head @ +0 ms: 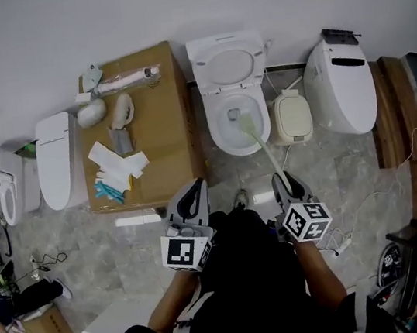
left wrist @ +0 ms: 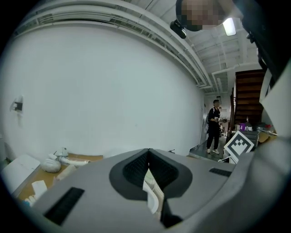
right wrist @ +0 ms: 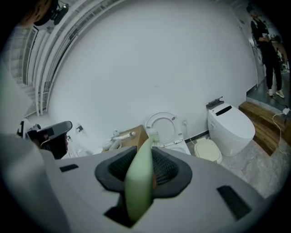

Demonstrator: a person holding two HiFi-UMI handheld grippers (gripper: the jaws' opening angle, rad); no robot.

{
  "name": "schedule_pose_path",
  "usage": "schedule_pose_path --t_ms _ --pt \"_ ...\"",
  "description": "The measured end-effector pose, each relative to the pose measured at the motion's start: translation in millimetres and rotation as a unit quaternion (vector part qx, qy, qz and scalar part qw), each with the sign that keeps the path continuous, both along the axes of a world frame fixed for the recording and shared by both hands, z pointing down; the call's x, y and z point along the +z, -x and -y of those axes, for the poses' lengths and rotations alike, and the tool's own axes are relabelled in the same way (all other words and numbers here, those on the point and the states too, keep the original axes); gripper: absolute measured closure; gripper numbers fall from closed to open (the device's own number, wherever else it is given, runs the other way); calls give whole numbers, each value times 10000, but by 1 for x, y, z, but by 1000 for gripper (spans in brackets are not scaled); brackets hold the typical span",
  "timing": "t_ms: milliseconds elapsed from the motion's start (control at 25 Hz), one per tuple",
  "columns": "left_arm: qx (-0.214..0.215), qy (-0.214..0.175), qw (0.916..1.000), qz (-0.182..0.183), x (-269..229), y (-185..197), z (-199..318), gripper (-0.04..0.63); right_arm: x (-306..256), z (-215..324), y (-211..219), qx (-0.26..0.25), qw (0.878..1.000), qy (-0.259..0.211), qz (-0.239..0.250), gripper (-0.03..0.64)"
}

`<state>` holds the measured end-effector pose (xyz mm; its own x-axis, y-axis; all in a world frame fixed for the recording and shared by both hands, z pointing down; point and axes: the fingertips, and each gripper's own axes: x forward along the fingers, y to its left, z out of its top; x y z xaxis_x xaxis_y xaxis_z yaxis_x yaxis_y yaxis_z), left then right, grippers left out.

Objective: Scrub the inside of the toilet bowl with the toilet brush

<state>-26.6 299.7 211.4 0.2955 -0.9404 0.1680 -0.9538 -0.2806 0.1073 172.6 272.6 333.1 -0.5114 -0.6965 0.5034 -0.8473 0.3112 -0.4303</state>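
The white toilet (head: pixel 217 134) stands against the far wall with its lid up; the right gripper view has it as toilet (right wrist: pixel 164 128) just past the jaws. A toilet brush with a pale green handle (head: pixel 263 148) slants from my right gripper (head: pixel 284 182) into the bowl, its head (head: pixel 235 115) down at the water. My right gripper (right wrist: pixel 144 157) is shut on that green handle (right wrist: pixel 137 184), which fills the gap between the jaws. To the left, my left gripper (head: pixel 195 190) hangs above the floor, shut with nothing held. Its jaws (left wrist: pixel 148 158) point at the white wall.
A brown table (head: pixel 166 121) with white fittings and papers stands left of the toilet. A small cream bin (head: pixel 292 117) and a second toilet (head: pixel 341 86) stand to the right, more toilets (head: pixel 56 158) to the left. Cables (head: pixel 345 238) cross the floor. A person (left wrist: pixel 213 125) stands far off.
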Motion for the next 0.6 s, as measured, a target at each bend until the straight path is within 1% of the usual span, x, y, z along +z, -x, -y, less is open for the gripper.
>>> schedule_pose_path --t_ms 120,200,280,440,520,600 --pt "49 169 9998 85 3 -3 24 586 12 23 -3 113 9998 191 12 504" --pt "123 142 9998 102 4 -5 41 587 21 40 -3 211 9992 326 75 505" --pt "217 104 9997 38 8 -7 59 586 30 57 -1 325 9982 474 152 505" --pt "388 180 9991 -50 16 -7 100 586 48 90 5 571 9952 746 287 505" --pt "452 272 9986 -83 23 -3 124 586 59 110 12 656 9935 881 292 505" --pt "526 229 9983 -141 25 2 151 586 76 129 21 719 9913 1072 254 505"
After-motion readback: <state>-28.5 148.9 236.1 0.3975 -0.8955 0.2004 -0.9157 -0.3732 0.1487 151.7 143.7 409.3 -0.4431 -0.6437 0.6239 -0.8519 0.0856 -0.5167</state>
